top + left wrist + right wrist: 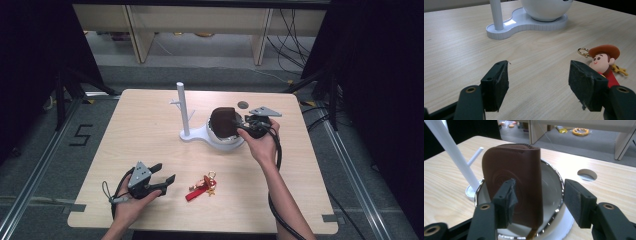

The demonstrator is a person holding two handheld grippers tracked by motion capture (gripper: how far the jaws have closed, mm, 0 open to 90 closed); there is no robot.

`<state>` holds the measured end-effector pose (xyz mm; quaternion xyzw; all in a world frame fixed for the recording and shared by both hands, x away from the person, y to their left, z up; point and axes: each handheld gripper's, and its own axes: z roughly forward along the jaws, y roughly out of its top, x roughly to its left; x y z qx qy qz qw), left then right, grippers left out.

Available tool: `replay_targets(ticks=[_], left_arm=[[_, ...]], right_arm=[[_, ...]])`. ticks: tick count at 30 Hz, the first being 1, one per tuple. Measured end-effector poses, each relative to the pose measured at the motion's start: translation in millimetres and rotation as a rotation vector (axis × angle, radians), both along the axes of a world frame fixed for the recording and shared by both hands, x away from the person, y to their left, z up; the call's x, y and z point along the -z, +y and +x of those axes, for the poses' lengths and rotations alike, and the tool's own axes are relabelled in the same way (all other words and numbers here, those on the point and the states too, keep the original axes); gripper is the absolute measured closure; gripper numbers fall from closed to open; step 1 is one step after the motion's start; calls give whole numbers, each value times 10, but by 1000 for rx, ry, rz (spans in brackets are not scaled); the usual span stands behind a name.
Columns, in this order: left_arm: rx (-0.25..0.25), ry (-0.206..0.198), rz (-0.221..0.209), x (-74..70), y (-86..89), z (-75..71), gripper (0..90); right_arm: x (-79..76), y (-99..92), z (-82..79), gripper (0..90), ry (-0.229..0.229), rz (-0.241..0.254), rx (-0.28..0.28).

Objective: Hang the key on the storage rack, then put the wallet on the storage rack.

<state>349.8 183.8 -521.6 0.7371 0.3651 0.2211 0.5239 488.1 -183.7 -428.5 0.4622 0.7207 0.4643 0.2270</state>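
The wallet (514, 187) stands on edge in the bowl (554, 192), leaning on the rim nearest the post (183, 107). My right gripper (537, 200) is released: its jaws stand apart around the wallet's lower edge, pads not pressing. Beyond the bowl lies the table's hole (587, 174). Well in front of the bowl, my left gripper (537, 82) hangs open over bare wood just beside the keychain (605, 61). Risk, as I judge it: the unsupported wallet could tip over the rim, or a withdrawing jaw could snag and drag it out.
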Motion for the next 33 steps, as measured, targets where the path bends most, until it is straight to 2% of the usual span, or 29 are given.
replay_targets(ticks=[5, 6, 7, 8, 9, 10, 12, 13, 15, 16, 17, 19, 21, 23, 24, 25, 27, 29, 30, 31, 33], left_arm=[[-1, 2, 7, -1, 0, 4, 313], [-1, 3, 8, -1, -1, 5, 313], [5, -1, 2, 4, -4, 11, 312], [0, 2, 13, -2, -6, 4, 312], [8, -4, 11, 4, -14, 10, 311], [9, -4, 16, 4, -18, 9, 309], [3, 3, 30, -1, -27, 4, 307], [1, 6, 32, -1, -29, 5, 302], [6, 4, 24, 4, -32, 16, 301], [5, 7, 23, 4, -31, 19, 299], [6, 7, 24, 3, -28, 23, 299], [7, 7, 21, 3, -26, 25, 297], [-5, 11, 26, -3, -19, 15, 295], [-1, 6, 21, -2, -16, 12, 293], [-2, 5, 23, -3, -14, 9, 292], [4, -1, 19, 2, -14, 12, 292], [-3, 2, 26, -2, -17, 3, 291], [-5, 7, 22, -4, -25, 6, 291], [-5, 9, 16, -8, -31, 8, 290], [-3, 6, 18, -16, -34, 9, 289], [-2, 10, 11, -43, -47, 0, 289]], right_arm=[[-28, -163, -122, 587, -13, 2, -2], [-36, -190, -155, 622, -6, 21, -6], [-45, -221, -224, 673, 4, 34, 17], [-45, -221, -224, 673, 4, 34, 17], [-45, -269, -251, 709, -7, 32, 10], [-48, -325, -342, 782, 30, 48, 30], [-41, -375, -369, 811, 30, 37, 24], [-8, -476, -418, 852, 28, 22, 24], [4, -517, -455, 858, 41, 19, 31], [22, -526, -508, 861, 65, 53, 57], [49, -591, -516, 861, 52, 34, 39], [99, -654, -569, 856, 61, 38, 54], [153, -719, -621, 809, 97, 41, 69], [206, -754, -663, 761, 111, 51, 82], [241, -780, -693, 724, 139, 49, 79], [276, -786, -703, 708, 138, 47, 91], [339, -815, -753, 681, 176, 50, 89], [383, -838, -774, 664, 189, 35, 104], [414, -855, -776, 656, 188, 47, 87], [439, -858, -777, 650, 193, 38, 103], [471, -882, -787, 644, 209, 43, 90]])
